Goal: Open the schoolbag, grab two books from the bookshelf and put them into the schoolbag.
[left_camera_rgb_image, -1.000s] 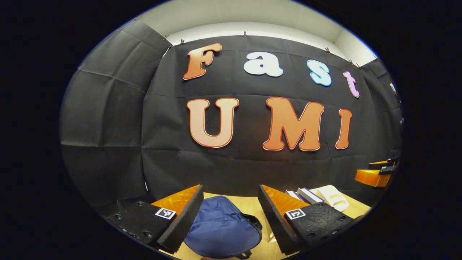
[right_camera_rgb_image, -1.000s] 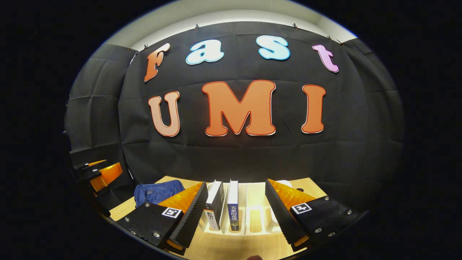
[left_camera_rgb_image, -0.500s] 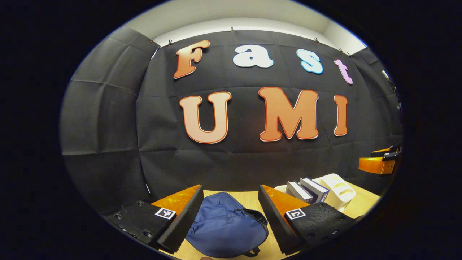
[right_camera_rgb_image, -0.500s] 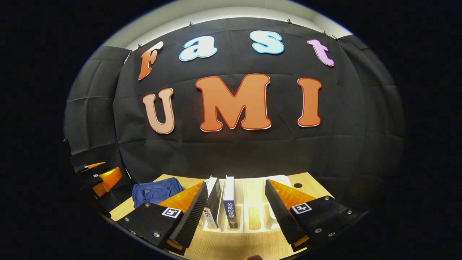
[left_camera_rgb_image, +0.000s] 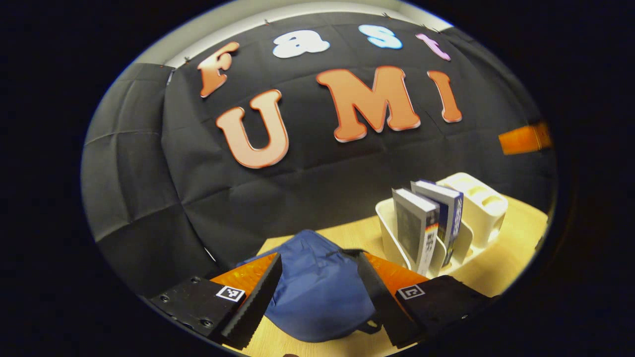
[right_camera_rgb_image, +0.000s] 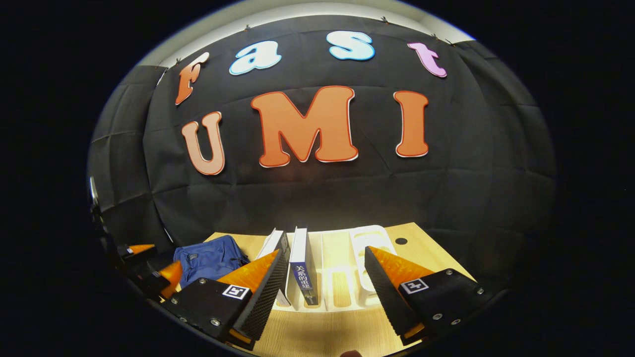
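In the left gripper view, the left gripper (left_camera_rgb_image: 317, 292) hung over the blue schoolbag (left_camera_rgb_image: 317, 292), its jaws spread wide with the bag's bulk between them but neither finger pressing on the cloth. That stance suited the opening step: the gripper looked lined up to come down on the bag's top, where a dark zip edge (left_camera_rgb_image: 347, 254) curved across the fabric. The bag lay slumped on the wooden bench (left_camera_rgb_image: 501, 267) and appeared zipped shut. Just to its right stood the white bookshelf (left_camera_rgb_image: 476, 198), a slotted rack holding two books (left_camera_rgb_image: 429, 223) upright side by side; further slots stood vacant. Part of the other gripper showed blurred at the right edge, well clear of the bag.

In the right gripper view, the right gripper (right_camera_rgb_image: 322, 282) faced the bookshelf (right_camera_rgb_image: 369, 238) with its jaws wide apart and nothing held. The books (right_camera_rgb_image: 300, 267) sat between the fingers' line of sight, likely so a book could be taken once the bag was opened. The schoolbag (right_camera_rgb_image: 208, 258) lay to the left, with the left gripper (right_camera_rgb_image: 158, 270) close over its near side. Nothing blocked the way to the books; a small dark hole (right_camera_rgb_image: 401, 241) marked the bench behind the rack.
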### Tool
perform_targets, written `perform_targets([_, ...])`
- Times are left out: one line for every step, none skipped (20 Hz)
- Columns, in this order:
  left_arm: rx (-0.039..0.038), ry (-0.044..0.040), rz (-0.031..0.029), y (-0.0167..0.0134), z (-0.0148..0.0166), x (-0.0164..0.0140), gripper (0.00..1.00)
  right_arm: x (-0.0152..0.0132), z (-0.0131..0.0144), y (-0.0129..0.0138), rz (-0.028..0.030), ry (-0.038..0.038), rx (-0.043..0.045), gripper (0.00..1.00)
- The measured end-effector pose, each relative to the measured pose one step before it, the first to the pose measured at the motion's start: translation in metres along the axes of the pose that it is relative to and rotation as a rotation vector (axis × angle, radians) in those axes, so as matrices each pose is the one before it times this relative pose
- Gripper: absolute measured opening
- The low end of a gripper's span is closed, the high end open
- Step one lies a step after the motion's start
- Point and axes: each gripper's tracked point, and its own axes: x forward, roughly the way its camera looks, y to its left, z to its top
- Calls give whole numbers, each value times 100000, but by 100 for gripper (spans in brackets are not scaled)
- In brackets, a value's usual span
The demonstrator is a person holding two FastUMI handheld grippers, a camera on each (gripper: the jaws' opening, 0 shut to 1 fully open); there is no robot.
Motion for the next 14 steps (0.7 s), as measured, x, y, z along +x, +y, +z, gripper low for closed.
perform_targets([2676, 2231, -2024, -1059, -1291, 444, 100, -8, -201, -621, -1210, 540, 403, 95])
perform_targets([1448, 384, -3997, -1513, -1188, 277, 96, -67, -353, -460, -645, 652, 157, 95])
perform_targets([1524, 2777, -3295, -1435, -1492, 302, 95, -104, -348, -427, -679, 960, 108, 95])
perform_targets([2185, 3572, -833, -1057, -1808, 610, 96, -11, -273, -350, -737, 1051, -115, 95])
perform_targets([3303, 3178, 154, -839, -1456, 737, 96, -70, -286, -477, -899, 1027, -221, 95])
perform_targets([4515, 3171, 1647, -346, -1219, 615, 96, 6, -262, -494, -916, 843, -236, 94])
perform_targets([4903, 2954, 2174, -129, -951, 459, 96, -45, -174, -531, -868, 855, -175, 94])
perform_targets([4666, 1906, -623, -542, -809, 575, 96, -119, -244, -580, -1017, 795, -197, 94])
perform_targets([4244, 2246, -1269, -690, -669, 418, 97, -42, -160, -626, -1094, 665, -307, 95])
perform_targets([4193, 2284, -932, -793, -1055, 734, 97, -19, -216, -687, -1242, 718, -434, 95])
perform_targets([3425, 3026, -419, -528, -688, 618, 97, 38, -205, -626, -861, 821, -346, 95])
perform_targets([2107, 3208, -1596, -769, -564, 400, 96, 59, -140, -419, -561, 836, -22, 95])
perform_targets([170, 2038, -966, -533, -248, 422, 97, 63, -120, -361, -216, 653, 274, 95])
perform_targets([-944, 2081, -707, -202, -262, 268, 97, 75, -69, -263, -115, 479, 342, 94])
